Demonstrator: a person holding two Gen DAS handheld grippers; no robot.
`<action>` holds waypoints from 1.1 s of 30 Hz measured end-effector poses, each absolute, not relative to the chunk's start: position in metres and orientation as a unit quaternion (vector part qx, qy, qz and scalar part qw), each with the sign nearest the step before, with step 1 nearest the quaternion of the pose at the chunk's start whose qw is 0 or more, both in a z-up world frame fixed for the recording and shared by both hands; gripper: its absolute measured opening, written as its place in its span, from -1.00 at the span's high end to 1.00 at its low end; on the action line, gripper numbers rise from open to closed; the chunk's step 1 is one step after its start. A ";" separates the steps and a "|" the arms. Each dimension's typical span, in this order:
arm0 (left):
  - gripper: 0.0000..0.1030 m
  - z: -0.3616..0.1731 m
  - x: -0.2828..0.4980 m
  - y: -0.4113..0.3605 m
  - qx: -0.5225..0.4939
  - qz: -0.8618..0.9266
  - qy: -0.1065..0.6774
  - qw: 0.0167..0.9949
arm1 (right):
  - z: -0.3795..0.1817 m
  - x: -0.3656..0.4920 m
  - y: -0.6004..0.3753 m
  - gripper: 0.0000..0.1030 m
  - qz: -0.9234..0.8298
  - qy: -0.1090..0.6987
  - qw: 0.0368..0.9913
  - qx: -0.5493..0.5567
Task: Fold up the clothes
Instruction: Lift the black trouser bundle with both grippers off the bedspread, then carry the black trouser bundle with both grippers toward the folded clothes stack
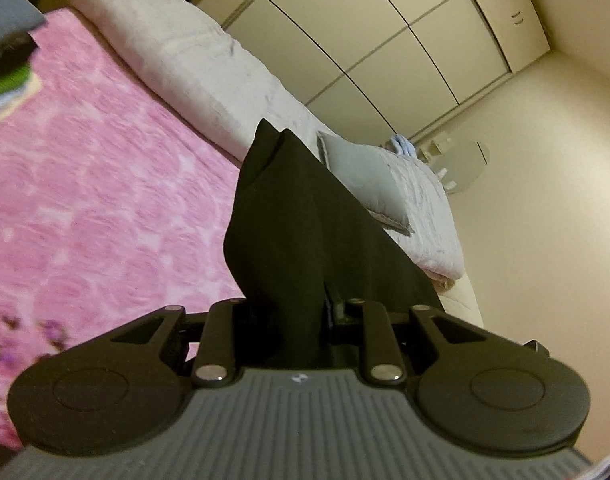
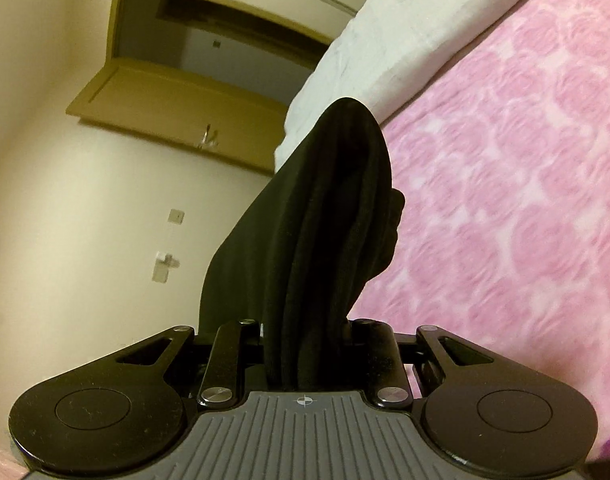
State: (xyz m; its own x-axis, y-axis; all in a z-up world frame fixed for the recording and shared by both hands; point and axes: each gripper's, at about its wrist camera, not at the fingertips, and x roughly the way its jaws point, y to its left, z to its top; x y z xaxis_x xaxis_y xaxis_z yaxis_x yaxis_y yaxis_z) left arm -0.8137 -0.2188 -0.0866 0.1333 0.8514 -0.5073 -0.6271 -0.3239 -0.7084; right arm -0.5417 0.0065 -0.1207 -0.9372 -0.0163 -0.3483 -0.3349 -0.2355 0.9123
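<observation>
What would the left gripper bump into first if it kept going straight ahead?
The left gripper is shut on black cloth, which covers the view straight ahead. Beyond it, probably the grey pillow or the white bedding along the pink bed cover; depth is hard to judge.

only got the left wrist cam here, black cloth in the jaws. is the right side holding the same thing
Observer: Yes, the right gripper is shut on black cloth too, bunched in thick folds.
Operator: whats behind it
Observer: An open wooden door in the wall, which your view lacks.
Operator: bed on that side?
Observer: Yes, the pink blanket fills the right of that view, with a white roll along its far edge.
</observation>
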 end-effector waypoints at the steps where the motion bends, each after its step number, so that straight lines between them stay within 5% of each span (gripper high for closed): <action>1: 0.62 -0.083 -0.822 -0.227 -0.491 0.651 -0.115 0.567 | -0.117 -0.553 -0.002 0.56 0.771 0.613 0.098 -0.146; 22: 0.62 -0.058 -0.956 -0.321 -0.440 0.747 -0.192 0.460 | -0.112 -0.747 -0.037 0.56 0.784 0.580 -0.044 -0.218; 33: 0.62 -0.077 -1.152 -0.341 -0.459 0.721 -0.149 0.498 | -0.135 -0.896 -0.097 0.56 0.764 0.617 0.001 -0.188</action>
State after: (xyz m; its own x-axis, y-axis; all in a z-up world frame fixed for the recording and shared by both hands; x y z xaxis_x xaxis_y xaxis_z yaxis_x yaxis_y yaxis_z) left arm -1.1517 -0.3410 -0.0768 -0.0843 0.8539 -0.5135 -0.5815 -0.4606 -0.6706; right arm -0.8956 -0.0972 -0.1354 -0.9293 -0.2309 -0.2883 -0.2334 -0.2381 0.9428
